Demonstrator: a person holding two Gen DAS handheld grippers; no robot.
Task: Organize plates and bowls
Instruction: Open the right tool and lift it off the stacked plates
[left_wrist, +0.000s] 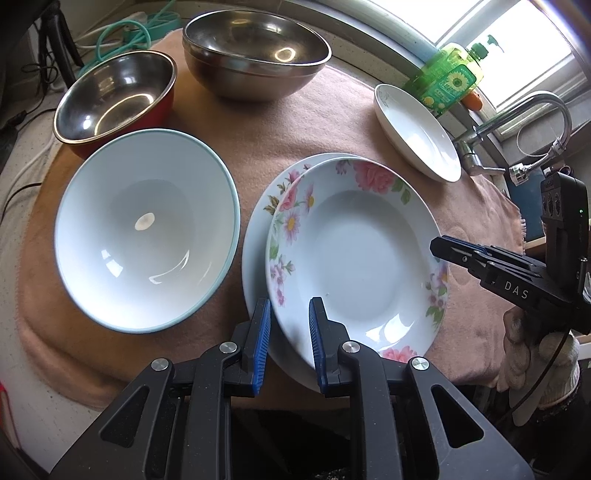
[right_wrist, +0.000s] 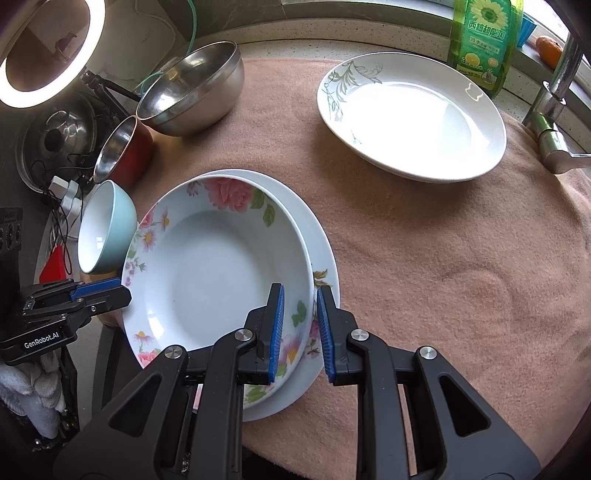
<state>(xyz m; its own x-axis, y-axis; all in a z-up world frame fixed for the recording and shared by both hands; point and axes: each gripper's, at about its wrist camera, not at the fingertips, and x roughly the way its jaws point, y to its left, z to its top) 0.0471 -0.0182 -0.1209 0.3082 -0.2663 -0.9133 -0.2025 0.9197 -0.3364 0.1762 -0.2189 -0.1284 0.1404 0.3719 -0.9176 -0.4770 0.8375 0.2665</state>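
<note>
A deep floral plate (left_wrist: 354, 254) (right_wrist: 218, 273) sits on a wider floral plate (left_wrist: 258, 236) (right_wrist: 317, 243) on the pink cloth. My left gripper (left_wrist: 290, 343) is open, its blue pads either side of the floral plate's near rim. My right gripper (right_wrist: 300, 328) is open, straddling the plate's rim on the opposite side; it shows in the left wrist view (left_wrist: 476, 258). A white plate with a grey leaf print (left_wrist: 417, 133) (right_wrist: 410, 114) lies apart at the back right. A light blue bowl (left_wrist: 146, 229) (right_wrist: 107, 229), a red steel bowl (left_wrist: 114, 103) (right_wrist: 123, 151) and a steel bowl (left_wrist: 255, 51) (right_wrist: 192, 88) stand to the left.
A green dish soap bottle (left_wrist: 447, 79) (right_wrist: 484, 40) and a tap (left_wrist: 517, 122) (right_wrist: 554, 107) stand at the back right by the window. A ring light (right_wrist: 48, 51), a pot lid (right_wrist: 55, 136), cables and a power strip lie past the cloth's left edge.
</note>
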